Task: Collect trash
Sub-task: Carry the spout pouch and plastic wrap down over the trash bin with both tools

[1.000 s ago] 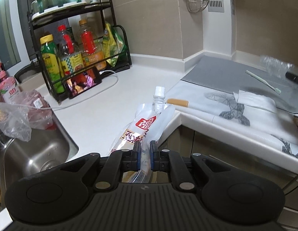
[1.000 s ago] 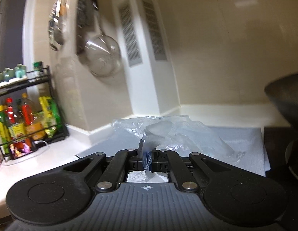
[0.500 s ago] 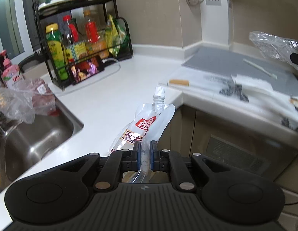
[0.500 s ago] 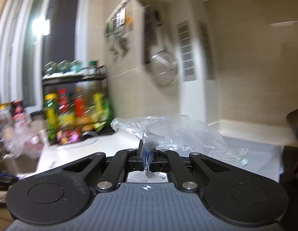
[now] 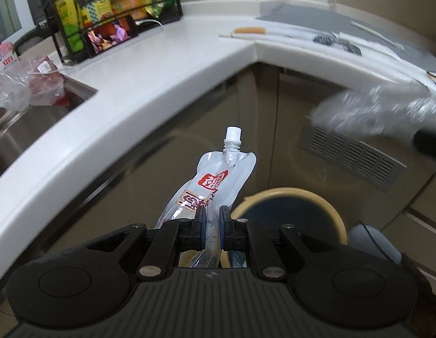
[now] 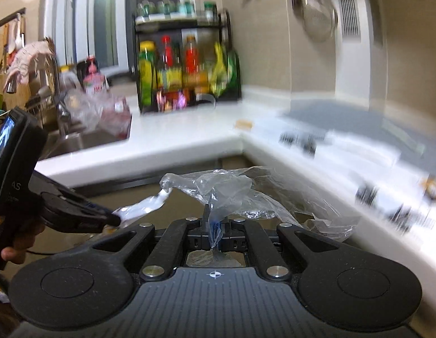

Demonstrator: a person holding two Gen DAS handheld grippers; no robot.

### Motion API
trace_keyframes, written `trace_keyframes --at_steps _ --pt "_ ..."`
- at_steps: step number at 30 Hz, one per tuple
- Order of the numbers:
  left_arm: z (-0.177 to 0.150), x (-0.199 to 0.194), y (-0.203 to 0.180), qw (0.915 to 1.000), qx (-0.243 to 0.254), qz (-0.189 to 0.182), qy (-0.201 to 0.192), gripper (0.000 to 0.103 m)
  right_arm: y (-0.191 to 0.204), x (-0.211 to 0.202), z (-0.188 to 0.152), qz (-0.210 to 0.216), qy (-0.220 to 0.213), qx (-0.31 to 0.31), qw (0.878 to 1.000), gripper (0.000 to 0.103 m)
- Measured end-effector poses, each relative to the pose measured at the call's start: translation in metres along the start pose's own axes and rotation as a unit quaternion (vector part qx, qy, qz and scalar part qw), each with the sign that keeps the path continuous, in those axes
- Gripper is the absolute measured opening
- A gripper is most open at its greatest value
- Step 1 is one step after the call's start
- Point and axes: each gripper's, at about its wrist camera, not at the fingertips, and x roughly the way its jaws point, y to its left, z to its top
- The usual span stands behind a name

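The left gripper [image 5: 211,226] is clamping the lower body of a spouted drink pouch [image 5: 215,186], its jaws nearly together with only the flattened film between them. The pouch is hanging in the air off the counter [image 5: 150,64], just above and beside a yellow-rimmed bin [image 5: 335,214] on the floor. The right gripper [image 6: 214,226] is pinching a fold of a crumpled clear plastic bag [image 6: 246,194], jaws fully closed on it; the bag is trailing forward, clear of the counter edge.

Handling judgement: both items are looking light, limp and slick. The pouch appears empty and collapsed, stiff only at the capped spout [image 5: 232,140], so a grip across the flat film is adequate. The bag is offering no firm point; a bunched fold is the sensible hold, and thin film may slip or cling on release.

Markings: the pouch is showing a red badge with white characters and darker print beneath, not legible.
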Motion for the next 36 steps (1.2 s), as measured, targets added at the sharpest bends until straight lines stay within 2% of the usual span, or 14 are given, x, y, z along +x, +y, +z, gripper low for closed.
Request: trace_keyframes --at_steps 6,13,36 --pt "-0.007 0.011 -0.010 0.9997 0.008 -0.012 0.020 0.010 0.004 0.015 -0.017 0.005 0.053 0.029 0.998 0.003" --pt "-0.010 0.017 -0.013 0.9992 0.007 -0.021 0.032 0.010 0.008 0.019 -0.019 0.005 0.062 0.021 0.998 0.003" --pt "-0.012 0.018 -0.012 0.9992 0.012 -0.024 0.031 0.010 0.008 0.025 -0.020 0.009 0.073 0.024 0.997 0.003"
